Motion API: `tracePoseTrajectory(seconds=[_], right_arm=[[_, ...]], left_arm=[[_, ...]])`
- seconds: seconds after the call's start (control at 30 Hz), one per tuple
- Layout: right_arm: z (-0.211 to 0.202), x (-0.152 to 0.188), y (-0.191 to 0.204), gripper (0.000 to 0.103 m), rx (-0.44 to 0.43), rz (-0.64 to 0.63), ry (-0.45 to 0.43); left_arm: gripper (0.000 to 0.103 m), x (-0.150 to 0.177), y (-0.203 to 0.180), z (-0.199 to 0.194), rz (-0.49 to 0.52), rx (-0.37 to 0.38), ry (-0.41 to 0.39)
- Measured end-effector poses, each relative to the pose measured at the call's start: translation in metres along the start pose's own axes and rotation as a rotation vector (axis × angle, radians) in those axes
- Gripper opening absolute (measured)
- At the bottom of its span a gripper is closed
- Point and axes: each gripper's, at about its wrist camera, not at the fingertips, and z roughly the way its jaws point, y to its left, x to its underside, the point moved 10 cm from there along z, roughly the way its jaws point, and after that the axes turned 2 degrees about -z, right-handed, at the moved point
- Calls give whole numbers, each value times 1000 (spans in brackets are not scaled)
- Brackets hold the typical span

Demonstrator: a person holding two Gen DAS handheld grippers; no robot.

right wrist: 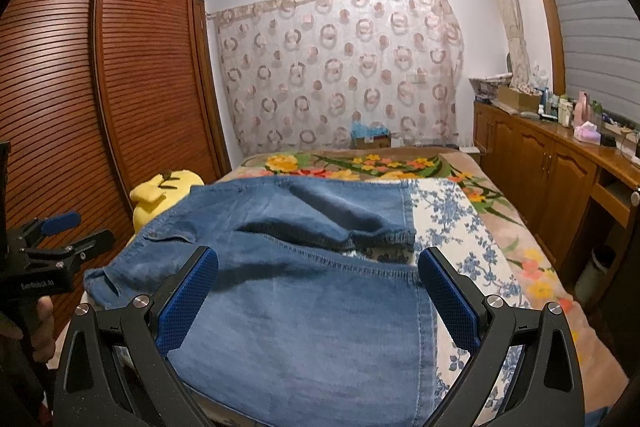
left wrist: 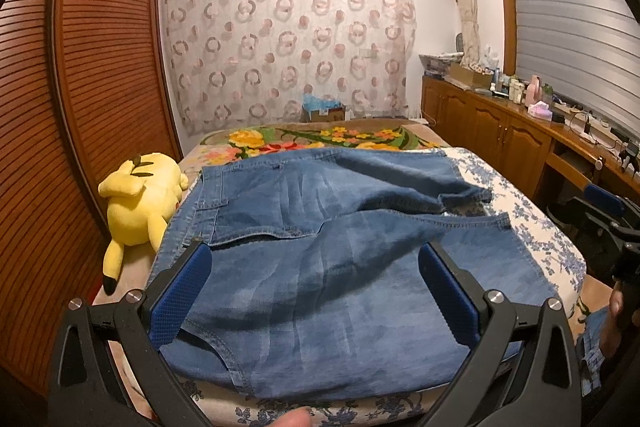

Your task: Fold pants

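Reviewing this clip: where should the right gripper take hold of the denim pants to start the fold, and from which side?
Probably the near leg's hem corner: a free stitched edge lying flat on the floral sheet, beside the open right gripper. Come from the right, sliding one finger under the hem. The left gripper, also open, hovers over the pants nearer the waist.
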Motion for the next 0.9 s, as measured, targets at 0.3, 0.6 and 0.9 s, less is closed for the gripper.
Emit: tracePoseTrajectory(seconds=[0.3,0.6,0.9], right_arm=[[8,1,-6,100,15,10,40],[15,16,-9,100,21,11,93],[11,27,-7,100,16,-7,164]], left_arm=[[103,15,18,18,-18,-8,40],[103,32,43,36,-45,-17,71],[103,50,86,38,-62,-53,92]])
